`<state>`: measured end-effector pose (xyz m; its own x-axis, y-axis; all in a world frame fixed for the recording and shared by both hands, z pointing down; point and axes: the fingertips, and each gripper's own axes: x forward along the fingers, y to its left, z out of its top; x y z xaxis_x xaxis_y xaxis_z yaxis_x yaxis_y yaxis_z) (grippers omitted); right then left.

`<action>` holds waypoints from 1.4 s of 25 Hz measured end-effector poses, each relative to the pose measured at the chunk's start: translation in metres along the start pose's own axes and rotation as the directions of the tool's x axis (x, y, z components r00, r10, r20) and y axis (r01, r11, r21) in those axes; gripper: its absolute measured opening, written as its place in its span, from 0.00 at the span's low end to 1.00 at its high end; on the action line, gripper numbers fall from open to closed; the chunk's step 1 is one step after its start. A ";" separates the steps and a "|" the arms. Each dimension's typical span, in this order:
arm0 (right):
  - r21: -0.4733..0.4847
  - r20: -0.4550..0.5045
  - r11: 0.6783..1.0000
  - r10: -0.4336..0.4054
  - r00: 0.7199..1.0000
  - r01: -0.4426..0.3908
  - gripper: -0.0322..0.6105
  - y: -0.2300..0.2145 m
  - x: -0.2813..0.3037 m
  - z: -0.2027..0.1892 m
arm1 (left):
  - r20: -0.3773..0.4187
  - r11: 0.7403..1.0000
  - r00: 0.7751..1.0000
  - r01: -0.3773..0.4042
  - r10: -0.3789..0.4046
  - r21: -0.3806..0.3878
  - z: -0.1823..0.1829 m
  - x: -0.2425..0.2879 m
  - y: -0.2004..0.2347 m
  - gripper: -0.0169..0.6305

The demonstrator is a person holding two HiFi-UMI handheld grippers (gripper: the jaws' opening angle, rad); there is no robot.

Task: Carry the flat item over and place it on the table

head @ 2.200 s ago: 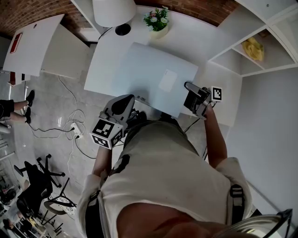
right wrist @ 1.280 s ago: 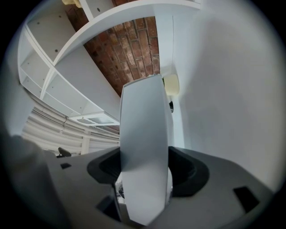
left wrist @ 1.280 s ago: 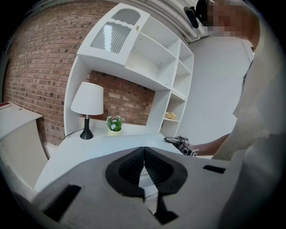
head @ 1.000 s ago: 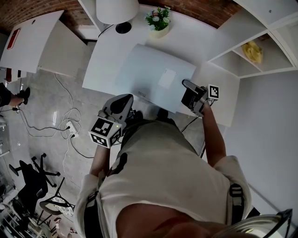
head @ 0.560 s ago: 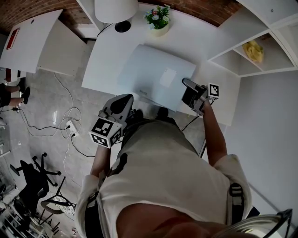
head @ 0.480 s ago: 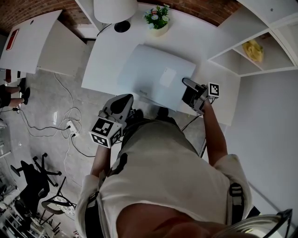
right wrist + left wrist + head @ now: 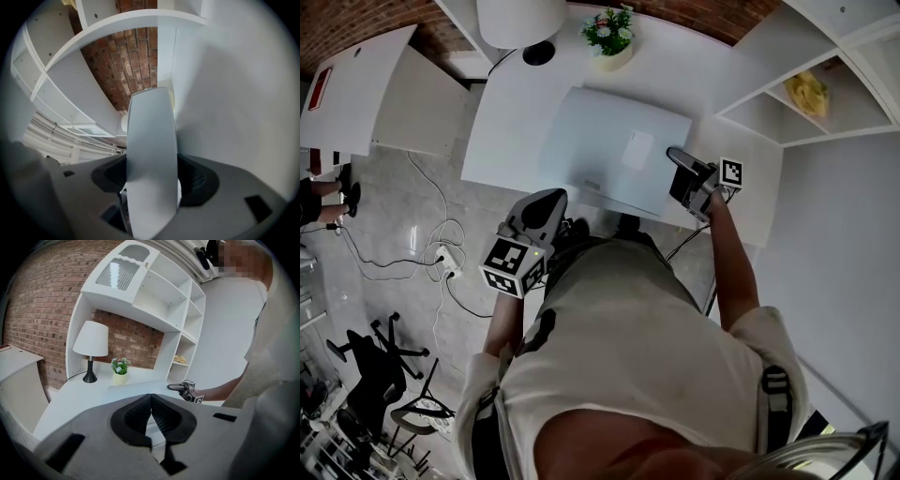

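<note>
The flat item (image 7: pixel 614 145) is a pale grey slab with a white sticker, held level over the white table (image 7: pixel 511 122) in the head view. My right gripper (image 7: pixel 686 176) is shut on its near right edge. In the right gripper view the flat item (image 7: pixel 152 140) runs edge-on between the jaws of the right gripper (image 7: pixel 152 187), both pads pressed on it. My left gripper (image 7: pixel 546 211) hangs by the table's near edge, off the item. In the left gripper view the left gripper (image 7: pixel 151 405) has its jaws together and holds nothing; the right gripper (image 7: pixel 185 390) shows beyond.
A white lamp (image 7: pixel 520 19) and a potted plant (image 7: pixel 607 33) stand at the table's far side. White shelves with a yellow thing (image 7: pixel 811 89) rise on the right. Another white desk (image 7: pixel 356 94) is on the left; cables (image 7: pixel 441 253) lie on the floor.
The flat item and my right gripper have edged slightly forward over the table. The left gripper has stayed where it was, still shut.
</note>
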<state>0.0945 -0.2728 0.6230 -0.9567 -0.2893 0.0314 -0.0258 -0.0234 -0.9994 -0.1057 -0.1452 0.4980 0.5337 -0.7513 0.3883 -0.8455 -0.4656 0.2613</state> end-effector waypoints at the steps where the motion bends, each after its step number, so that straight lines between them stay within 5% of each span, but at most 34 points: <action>1: -0.002 0.012 1.000 -0.008 1.000 0.008 0.53 -0.001 -0.001 0.002 | -0.001 1.000 1.000 0.002 -0.002 0.004 0.000 0.001 0.000 0.06; 13: -0.011 0.158 0.994 -0.106 0.982 0.109 0.50 -0.015 -0.020 0.030 | -0.001 1.000 1.000 0.000 -0.001 -0.019 -0.004 0.001 0.005 0.06; 22: -0.065 0.256 0.967 -0.222 0.941 0.246 0.50 -0.028 -0.033 0.044 | 0.006 1.000 1.000 0.005 -0.005 -0.013 -0.003 -0.001 0.008 0.06; 32: -0.153 0.275 0.873 -0.413 0.868 0.464 0.57 -0.056 -0.054 0.043 | 0.008 1.000 1.000 0.015 -0.014 -0.007 -0.002 0.002 0.009 0.06; 35: -0.237 0.249 0.791 -0.512 0.822 0.564 0.57 -0.067 -0.059 0.038 | 0.016 0.999 1.000 0.021 -0.020 -0.029 -0.002 -0.001 0.010 0.06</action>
<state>0.1641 -0.2902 0.6883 -0.7010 -0.4644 0.5412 -0.6289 0.0448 -0.7762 -0.1142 -0.1483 0.5021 0.5503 -0.7493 0.3685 -0.8335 -0.4671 0.2949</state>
